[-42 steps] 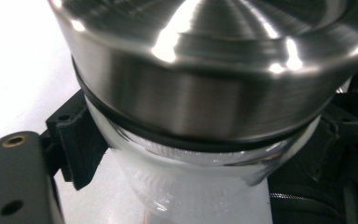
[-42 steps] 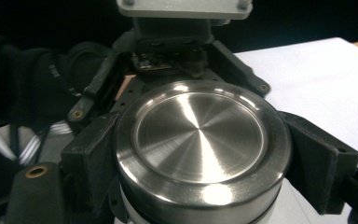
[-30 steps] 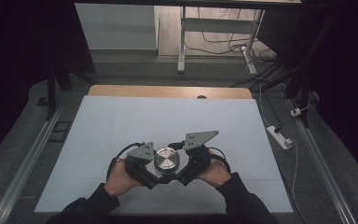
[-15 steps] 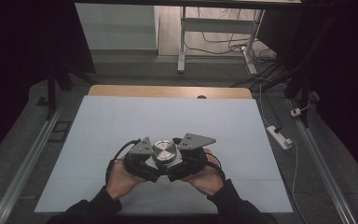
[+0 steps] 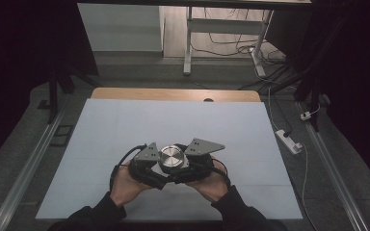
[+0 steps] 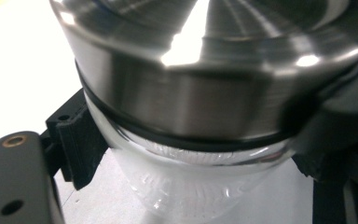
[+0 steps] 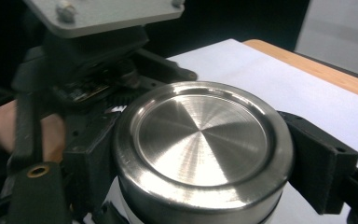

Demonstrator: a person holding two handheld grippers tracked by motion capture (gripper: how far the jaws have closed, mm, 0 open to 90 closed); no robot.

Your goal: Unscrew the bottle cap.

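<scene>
A clear glass jar [image 6: 191, 191] with a brushed steel lid [image 5: 173, 157] is held between both hands at the table's near middle. My left gripper [image 5: 150, 166] comes in from the left, shut on the jar's glass body just under the lid [image 6: 205, 88]. My right gripper [image 5: 193, 163] comes in from the right. Its jaws have just been closing and now press on opposite sides of the lid [image 7: 200, 140], one pad [image 7: 324, 161] flat against the rim. The left gripper [image 7: 88, 65] sits close behind the lid in the right gripper view.
A white sheet [image 5: 125, 125] covers the table, with a wooden strip [image 5: 173, 94] along the far edge. A white power strip [image 5: 288, 140] lies on the floor at right. Desk legs and cables [image 5: 231, 43] stand beyond the table.
The right gripper's jaws have closed in from wide apart onto the lid. The two hands have drawn a little closer together around the jar.
</scene>
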